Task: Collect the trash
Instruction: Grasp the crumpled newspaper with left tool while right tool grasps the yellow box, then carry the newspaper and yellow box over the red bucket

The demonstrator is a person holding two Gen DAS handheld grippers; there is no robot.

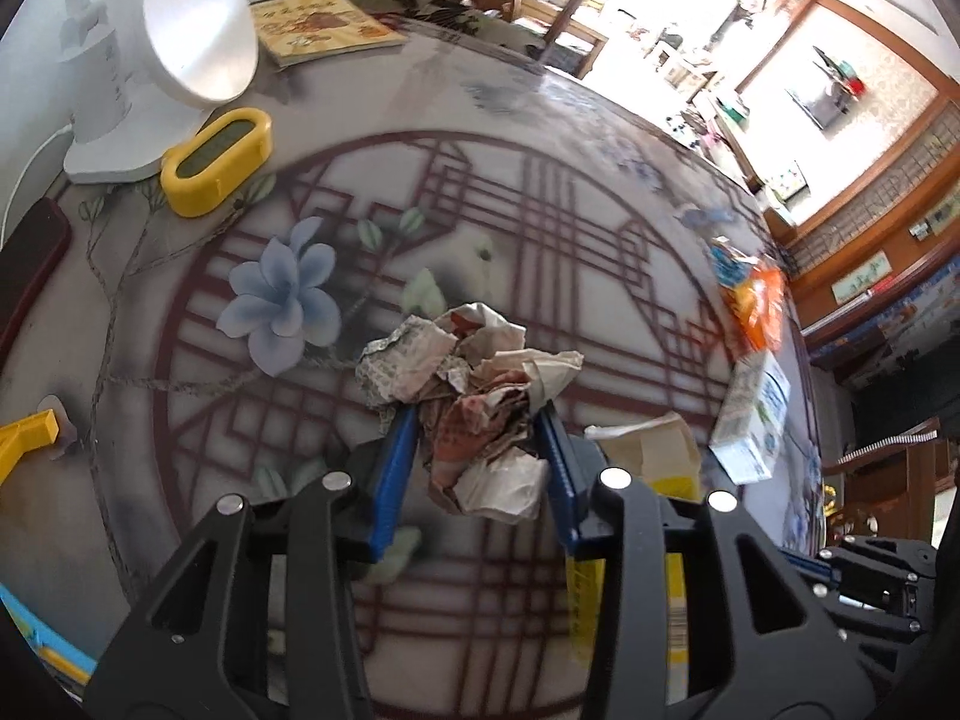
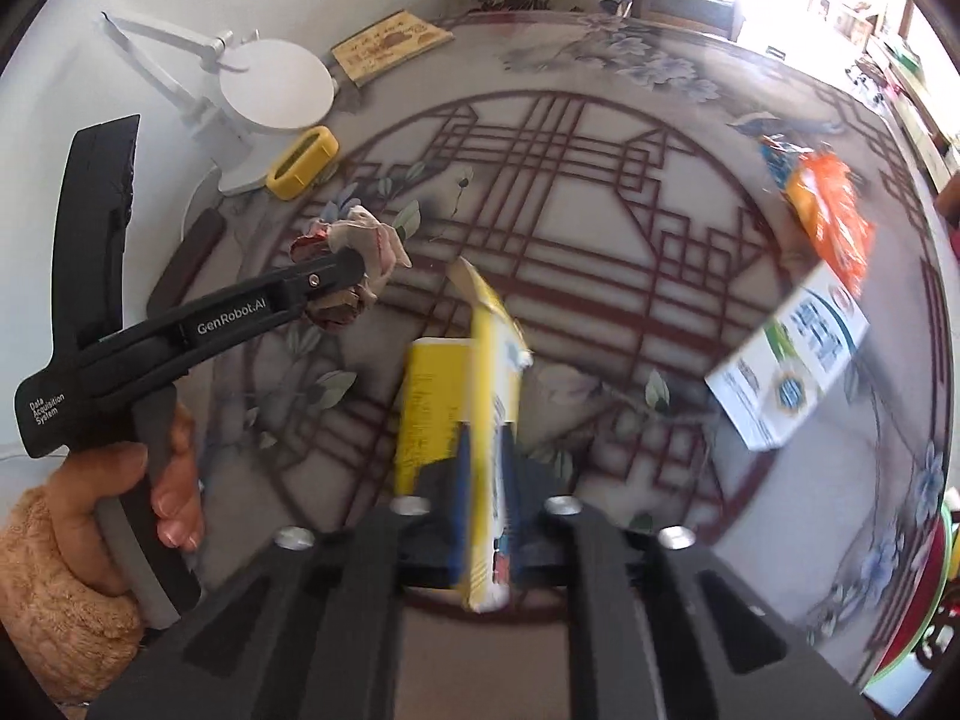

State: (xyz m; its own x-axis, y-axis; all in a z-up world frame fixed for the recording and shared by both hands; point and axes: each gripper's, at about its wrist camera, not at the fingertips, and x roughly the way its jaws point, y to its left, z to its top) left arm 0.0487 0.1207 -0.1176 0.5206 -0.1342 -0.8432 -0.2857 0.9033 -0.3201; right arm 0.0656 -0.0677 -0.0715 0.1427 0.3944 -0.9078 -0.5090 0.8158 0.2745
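A crumpled newspaper ball (image 1: 474, 384) sits between the blue fingers of my left gripper (image 1: 477, 420), which is shut on it just above the patterned table (image 1: 570, 228). In the right wrist view the same gripper (image 2: 345, 276) grips the paper wad (image 2: 369, 240), with a person's hand (image 2: 168, 480) on its handle. My right gripper (image 2: 486, 444) is shut on the thin flap of a flattened yellow carton (image 2: 432, 402), which hangs tilted over the table. That carton (image 1: 672, 480) also shows behind the right finger in the left wrist view.
A white, green and blue box (image 2: 792, 360) and an orange snack wrapper (image 2: 831, 222) lie at the table's right edge. At the far left stand a white lamp (image 1: 180, 30), a yellow timer (image 1: 216, 162) and a book (image 1: 318, 24). A dark case (image 1: 30, 264) lies by the wall.
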